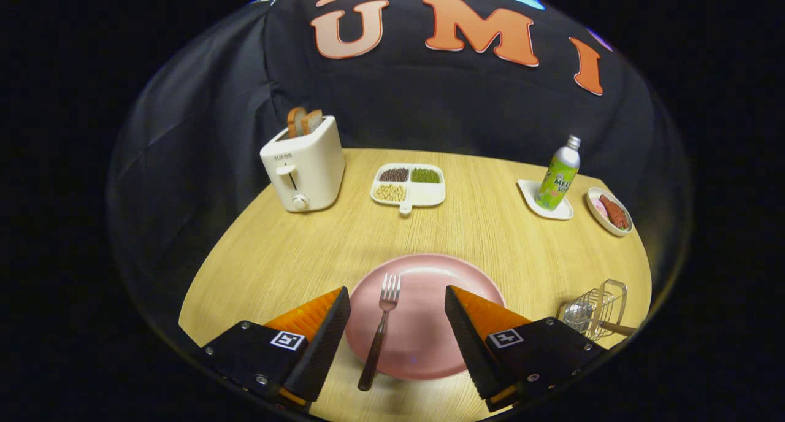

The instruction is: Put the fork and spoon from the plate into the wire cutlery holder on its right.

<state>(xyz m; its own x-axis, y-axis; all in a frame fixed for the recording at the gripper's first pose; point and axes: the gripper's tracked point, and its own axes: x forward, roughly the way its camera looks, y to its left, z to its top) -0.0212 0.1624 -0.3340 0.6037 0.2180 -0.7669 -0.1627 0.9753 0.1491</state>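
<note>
A fork with a dark handle lies on the pink plate, its tines pointing away from me. My gripper hovers over the plate's near half, open, with the fork between its two fingers and nothing touching them. To the right of the plate stands the wire cutlery holder. A spoon rests in the holder, its bowl toward the plate and its brown handle sticking out the far side.
On the wooden table beyond the plate stand a white toaster with bread slices, a divided dish of beans, a green bottle on a white coaster, and a small oval dish of food.
</note>
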